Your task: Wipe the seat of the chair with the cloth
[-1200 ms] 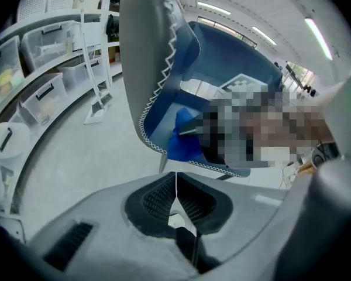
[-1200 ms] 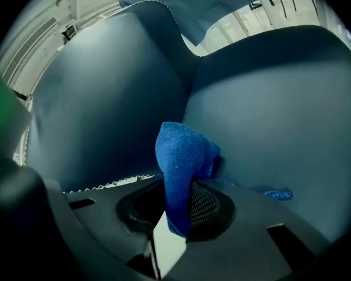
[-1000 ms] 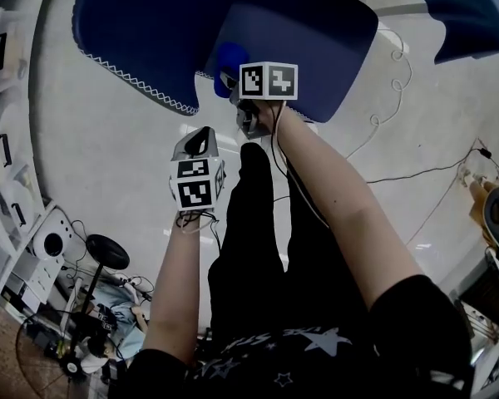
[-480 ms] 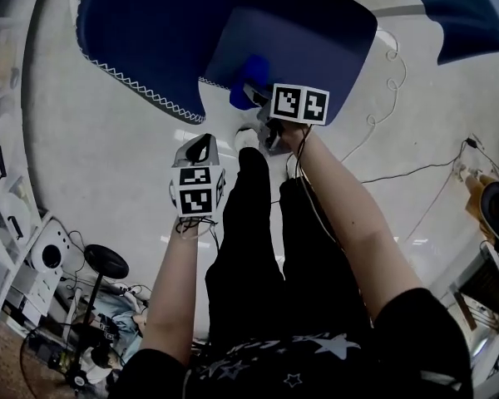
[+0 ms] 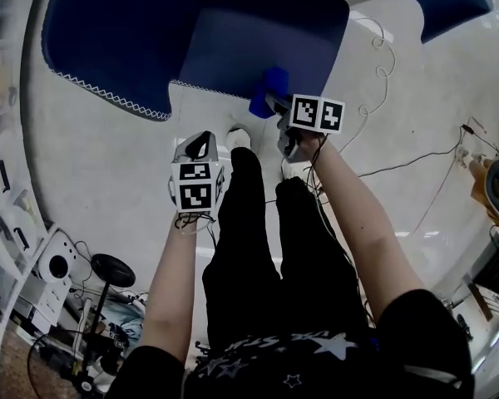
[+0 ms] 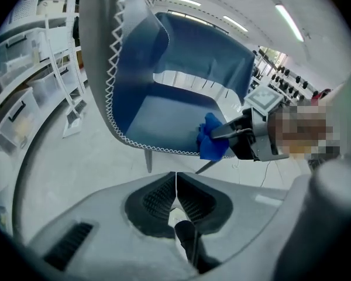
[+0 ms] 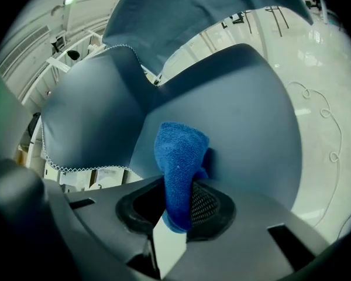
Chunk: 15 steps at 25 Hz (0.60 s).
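Cloth (image 7: 178, 168) being pinched by right gripper (image 7: 176, 209) fingers, lower middle of frame. Chair seat (image 7: 251, 116) lying just ahead, above cloth. Left gripper (image 6: 175, 186) fingers being pressed together, empty, farther off.

In the head view the chair (image 5: 133, 48) runs off the top edge, and the cloth (image 5: 264, 91) shows only as a blue lump, partly covered by the right tool (image 5: 276, 105). In the right gripper view the cloth's lower end is hidden between the jaws clamped on it. What lies on the shelves (image 5: 0, 181) is too small to tell.
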Motion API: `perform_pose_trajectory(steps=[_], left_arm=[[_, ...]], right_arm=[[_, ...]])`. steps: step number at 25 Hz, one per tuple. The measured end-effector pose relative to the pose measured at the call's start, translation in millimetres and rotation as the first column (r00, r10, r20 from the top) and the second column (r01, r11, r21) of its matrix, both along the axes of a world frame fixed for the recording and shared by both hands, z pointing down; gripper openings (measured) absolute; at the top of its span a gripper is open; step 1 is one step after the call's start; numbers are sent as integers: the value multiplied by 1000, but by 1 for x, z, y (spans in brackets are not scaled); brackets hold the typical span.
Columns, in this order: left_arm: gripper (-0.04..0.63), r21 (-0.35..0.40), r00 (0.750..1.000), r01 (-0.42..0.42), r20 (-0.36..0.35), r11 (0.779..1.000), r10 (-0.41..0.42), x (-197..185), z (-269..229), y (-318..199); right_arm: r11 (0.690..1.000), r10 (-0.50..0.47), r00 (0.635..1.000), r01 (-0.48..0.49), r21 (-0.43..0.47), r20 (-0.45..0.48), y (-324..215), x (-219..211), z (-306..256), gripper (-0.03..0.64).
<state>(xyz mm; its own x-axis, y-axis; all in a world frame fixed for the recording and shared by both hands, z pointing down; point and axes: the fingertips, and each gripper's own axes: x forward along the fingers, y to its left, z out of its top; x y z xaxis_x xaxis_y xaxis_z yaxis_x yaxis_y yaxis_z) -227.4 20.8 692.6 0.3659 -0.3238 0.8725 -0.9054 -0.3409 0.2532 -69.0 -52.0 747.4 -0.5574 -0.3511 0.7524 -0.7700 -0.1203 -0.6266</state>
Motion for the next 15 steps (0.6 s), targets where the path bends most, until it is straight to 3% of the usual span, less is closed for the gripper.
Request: perform_pose_trajectory(steps=[5, 10, 15], left_arm=[[23, -6, 1000, -19, 6, 1000, 19, 27, -7, 18], [23, 12, 999, -41, -2, 999, 41, 57, -18, 34], [23, 56, 999, -50, -3, 997, 50, 80, -38, 34]], right_arm=[[998, 65, 997, -65, -15, -38, 22, 50, -3, 77], [999, 52, 995, -52, -2, -87, 43, 86, -11, 72], [998, 65, 995, -63, 30, -80, 54, 115, -39, 71]])
